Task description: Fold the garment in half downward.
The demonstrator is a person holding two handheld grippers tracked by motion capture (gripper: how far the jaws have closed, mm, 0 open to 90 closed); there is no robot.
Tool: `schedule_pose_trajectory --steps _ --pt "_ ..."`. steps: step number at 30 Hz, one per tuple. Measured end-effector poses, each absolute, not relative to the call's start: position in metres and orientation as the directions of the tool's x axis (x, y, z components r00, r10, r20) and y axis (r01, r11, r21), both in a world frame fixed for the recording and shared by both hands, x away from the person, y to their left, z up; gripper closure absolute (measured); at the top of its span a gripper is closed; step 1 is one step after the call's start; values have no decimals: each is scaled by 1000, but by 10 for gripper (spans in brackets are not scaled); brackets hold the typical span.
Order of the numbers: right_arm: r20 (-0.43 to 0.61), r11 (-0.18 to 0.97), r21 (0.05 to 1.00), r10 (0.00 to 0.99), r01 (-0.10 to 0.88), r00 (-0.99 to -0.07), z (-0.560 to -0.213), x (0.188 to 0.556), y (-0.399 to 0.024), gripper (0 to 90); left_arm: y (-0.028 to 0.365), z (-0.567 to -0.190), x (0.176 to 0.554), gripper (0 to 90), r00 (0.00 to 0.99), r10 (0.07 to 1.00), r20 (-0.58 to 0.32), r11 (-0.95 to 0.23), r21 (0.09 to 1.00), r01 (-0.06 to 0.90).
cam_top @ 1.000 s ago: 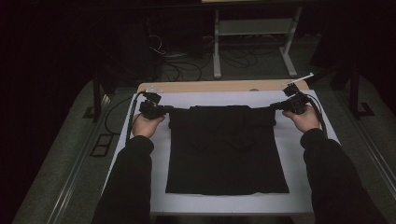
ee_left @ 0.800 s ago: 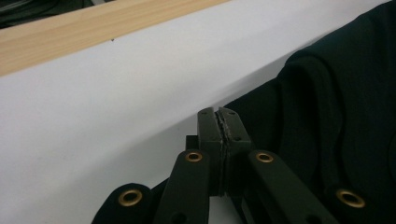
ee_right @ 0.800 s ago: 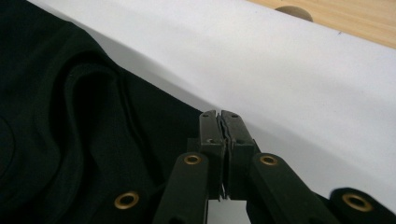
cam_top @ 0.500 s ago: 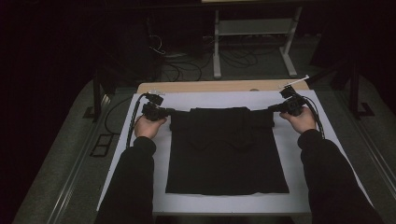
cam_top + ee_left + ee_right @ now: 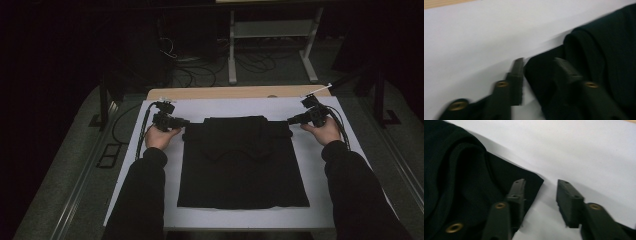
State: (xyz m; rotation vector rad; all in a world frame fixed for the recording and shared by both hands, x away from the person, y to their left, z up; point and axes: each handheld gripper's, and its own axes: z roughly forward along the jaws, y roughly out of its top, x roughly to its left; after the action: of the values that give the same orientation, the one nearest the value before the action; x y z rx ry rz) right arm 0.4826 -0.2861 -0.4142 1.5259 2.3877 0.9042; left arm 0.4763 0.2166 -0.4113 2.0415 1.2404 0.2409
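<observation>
Folding: a black garment (image 5: 243,162) lies flat on the white sheet (image 5: 320,160) covering the desk (image 5: 225,93), its top edge turned over.
Left gripper (image 5: 181,122): at the garment's top left corner; jaws have just been opening, parted, with the corner between them but not pinched.
Right gripper (image 5: 294,120): at the top right corner; jaws have just been opening, apart, one over the cloth corner and one over bare sheet.
Handling: soft, limp, light cloth, likely to sag and crease when lifted; not fragile.
Where to hold: probably the outer corners or folded edge, both sides together, so layers stay aligned.
</observation>
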Motion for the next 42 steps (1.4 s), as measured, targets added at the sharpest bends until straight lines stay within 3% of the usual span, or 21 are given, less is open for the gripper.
schedule_pose_trajectory --steps 2,8,11,14,18,22,42 --pt "188 279 573 871 771 -455 -414 482 -287 450 221 -409 476 526 500 829 -250 -230 662 713" --pt "195 260 596 871 759 -451 -408 477 -285 289 222 -402 471 357 533 806 -257 -241 680 692" --pt "178 260 612 875 747 -450 -402 474 -281 144 222 -398 467 295 546 794 -268 -238 689 685" --pt "183 254 624 872 739 -454 -396 470 -279 110 222 -395 463 223 550 788 -278 -234 690 685" --pt "177 258 643 866 721 -468 -388 464 -276 0 224 -392 460 104 548 776 -314 -212 688 694" --pt "184 252 662 858 706 -479 -379 459 -273 0 224 -387 456 0 558 766 -320 -223 681 697" --pt "227 280 697 788 660 -573 -368 430 -248 0 211 -379 429 0 639 703 -313 -277 707 650"
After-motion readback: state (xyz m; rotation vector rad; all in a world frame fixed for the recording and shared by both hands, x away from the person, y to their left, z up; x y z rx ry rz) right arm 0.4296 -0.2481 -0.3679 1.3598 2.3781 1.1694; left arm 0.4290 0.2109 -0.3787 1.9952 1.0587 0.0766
